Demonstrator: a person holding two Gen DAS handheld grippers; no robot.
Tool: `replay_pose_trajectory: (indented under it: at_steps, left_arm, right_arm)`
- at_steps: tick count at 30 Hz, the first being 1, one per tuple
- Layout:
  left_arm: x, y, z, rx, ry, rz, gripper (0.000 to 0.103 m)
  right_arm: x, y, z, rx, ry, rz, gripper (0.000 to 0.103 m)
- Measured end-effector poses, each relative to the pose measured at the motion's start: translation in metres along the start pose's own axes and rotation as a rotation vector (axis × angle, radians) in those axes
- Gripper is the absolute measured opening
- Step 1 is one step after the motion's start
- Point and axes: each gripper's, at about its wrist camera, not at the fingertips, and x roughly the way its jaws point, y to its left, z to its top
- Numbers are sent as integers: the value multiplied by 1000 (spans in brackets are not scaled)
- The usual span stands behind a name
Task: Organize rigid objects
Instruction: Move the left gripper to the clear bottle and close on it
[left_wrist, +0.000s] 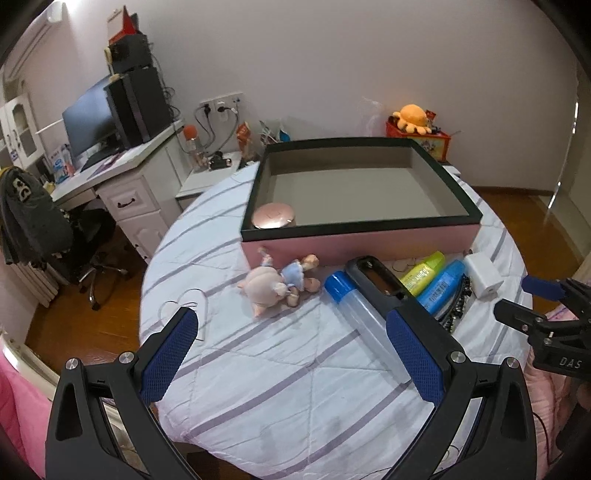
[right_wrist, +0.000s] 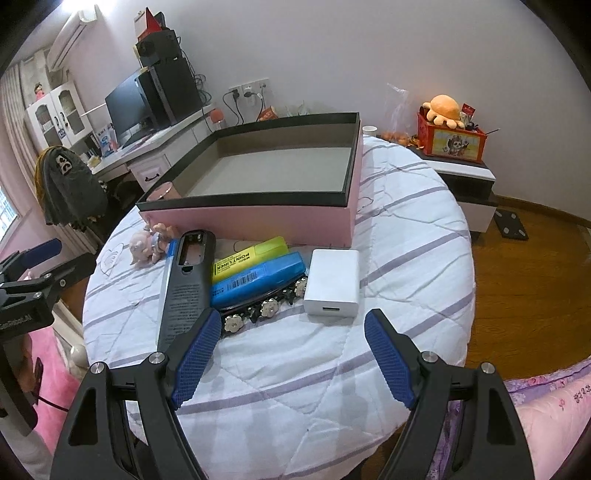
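The right tongs (right_wrist: 291, 354) stood wide and empty just short of the white charger block (right_wrist: 332, 282); the left tongs (left_wrist: 291, 354) gaped empty too, near the plush doll (left_wrist: 275, 282). On the quilted round surface (right_wrist: 406, 221) the remote (right_wrist: 186, 284), two highlighters and a hairband lay touching, before the pink box (right_wrist: 258, 218). Best to straddle the charger's short sides squarely, clear of the hairband, before closing.

Both wrist views near, angled down, share pink box (left_wrist: 354, 245).
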Motion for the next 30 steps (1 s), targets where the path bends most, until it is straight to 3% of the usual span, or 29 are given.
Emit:
replay_pose_trajectory:
  at_steps: [14, 21, 24, 30]
  left_arm:
    - [25, -56, -10, 43, 61, -86, 103]
    - [33, -85, -13, 63, 83, -62, 99]
    - [28, -80, -15, 45, 79, -78, 99]
    - [15, -52, -14, 19, 51, -6, 102]
  right_arm:
    - [5, -25, -1, 26, 22, -38, 82]
    - [5, -39, 0, 30, 21, -35, 82]
    - [4, -43, -1, 23, 20, -15, 82]
    - [9, -15, -5, -69, 26, 70, 82]
